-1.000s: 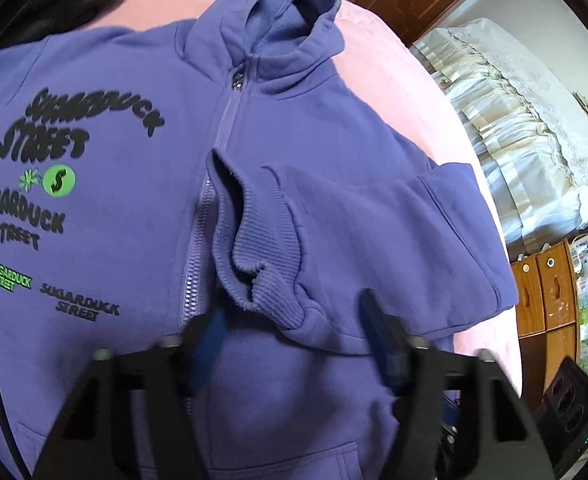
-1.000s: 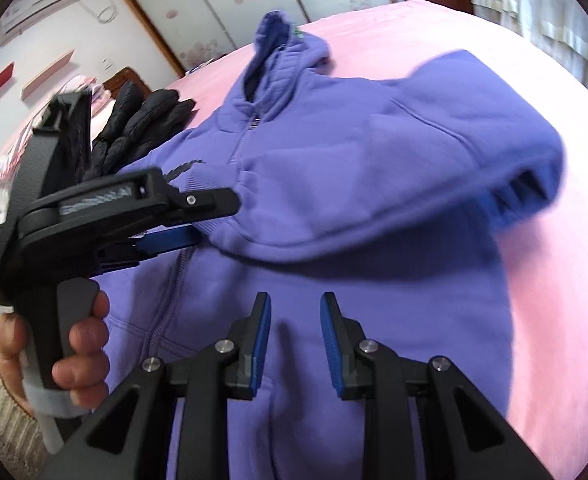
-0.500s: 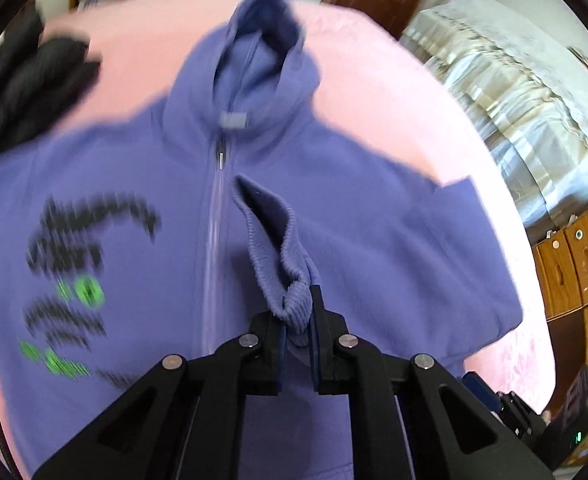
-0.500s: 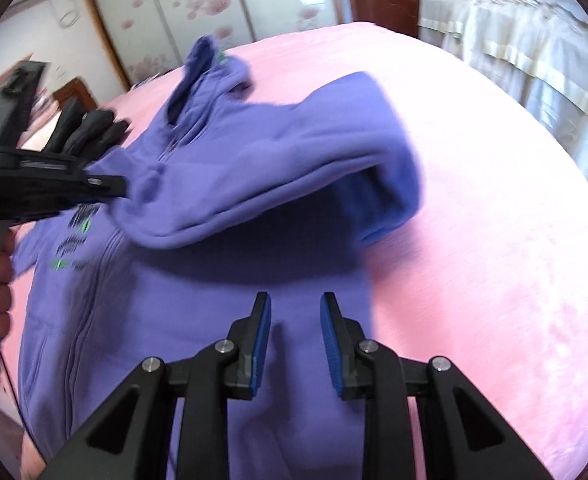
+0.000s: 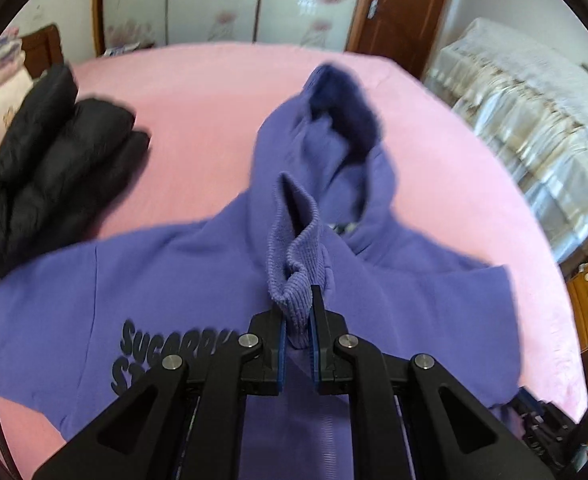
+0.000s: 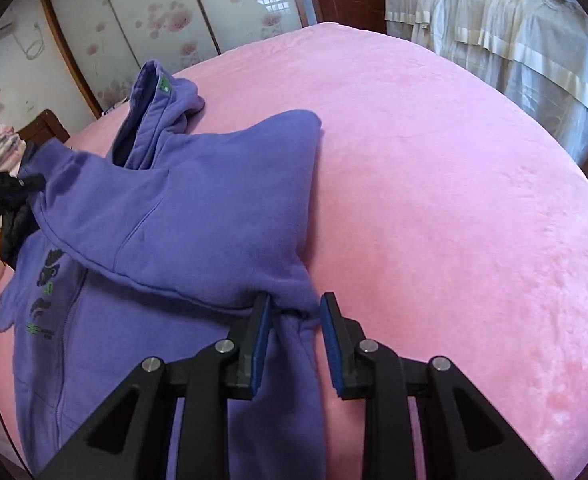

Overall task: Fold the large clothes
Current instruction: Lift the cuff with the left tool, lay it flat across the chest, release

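ribbed purple cuff (image 5: pixel 294 280) clenched in left gripper (image 5: pixel 296 320) jaws — right gripper (image 6: pixel 296 320) jaws parted over fleece hoodie (image 6: pixel 198 200).

Bare pink bedspread (image 6: pixel 434 200) right of hoodie (image 6: pixel 198 208) – black jacket (image 5: pixel 50 168) at far left

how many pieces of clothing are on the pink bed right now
2. A purple hoodie is spread across the pink bed; a black puffy jacket sits beside its shoulder. More could lie out of view.

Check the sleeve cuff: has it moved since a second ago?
Yes. The cuff, clamped in the left gripper, has been carried up the purple hoodie, from beside the zipper at chest level toward the hood.
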A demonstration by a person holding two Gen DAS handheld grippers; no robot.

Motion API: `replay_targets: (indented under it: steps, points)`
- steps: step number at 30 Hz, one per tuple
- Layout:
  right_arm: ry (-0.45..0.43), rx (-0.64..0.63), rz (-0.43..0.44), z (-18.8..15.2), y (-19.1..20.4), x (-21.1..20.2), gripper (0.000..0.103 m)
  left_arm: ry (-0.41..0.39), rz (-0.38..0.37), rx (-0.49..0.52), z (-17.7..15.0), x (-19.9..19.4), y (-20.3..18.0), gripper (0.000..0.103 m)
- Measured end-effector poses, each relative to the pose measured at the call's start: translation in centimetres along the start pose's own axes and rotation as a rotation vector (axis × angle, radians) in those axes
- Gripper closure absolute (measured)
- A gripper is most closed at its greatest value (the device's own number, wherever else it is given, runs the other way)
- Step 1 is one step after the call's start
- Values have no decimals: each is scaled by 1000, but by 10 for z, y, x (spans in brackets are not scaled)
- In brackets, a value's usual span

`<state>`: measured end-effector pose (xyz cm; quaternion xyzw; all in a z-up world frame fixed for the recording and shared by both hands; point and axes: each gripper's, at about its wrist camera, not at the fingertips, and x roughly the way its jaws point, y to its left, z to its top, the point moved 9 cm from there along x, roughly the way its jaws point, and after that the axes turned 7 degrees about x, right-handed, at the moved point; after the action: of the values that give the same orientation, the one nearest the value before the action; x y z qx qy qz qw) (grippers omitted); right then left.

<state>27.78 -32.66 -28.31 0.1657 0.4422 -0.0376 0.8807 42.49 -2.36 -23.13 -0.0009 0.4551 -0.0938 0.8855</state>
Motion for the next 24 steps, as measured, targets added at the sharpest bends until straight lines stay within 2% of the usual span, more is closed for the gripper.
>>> replay_targets:
  steps: [4,7,11,13,15,16,18,19,24]
  points:
    - [-15,-34,-14,-3,4,0,77,30,-14,-64,-20,21,15,96]
    - [21,-47,-46,-8,1,5,78,26,-1,-98,-32,30,25,96]
    - [60,-77,-101,-16,-2,10,78,93,6,-164,-60,54,40,95]
    - [71,-95,-125,-19,-3,11,78,96,-9,-192,-70,59,46,89]
    - [75,-103,-127,-19,-1,7,78,91,-58,-230,-73,56,50,85]
    - [79,-104,-118,-18,1,3,78,95,-80,-251,-73,54,53,78]
    - [68,-107,-96,-14,5,-8,78,92,-114,-290,-71,44,60,73]
    - [55,-111,-89,-10,6,-15,78,78,-125,-300,-68,35,65,72]
    - [-27,-123,-42,18,20,-45,78,18,-84,-252,-48,-3,77,72]
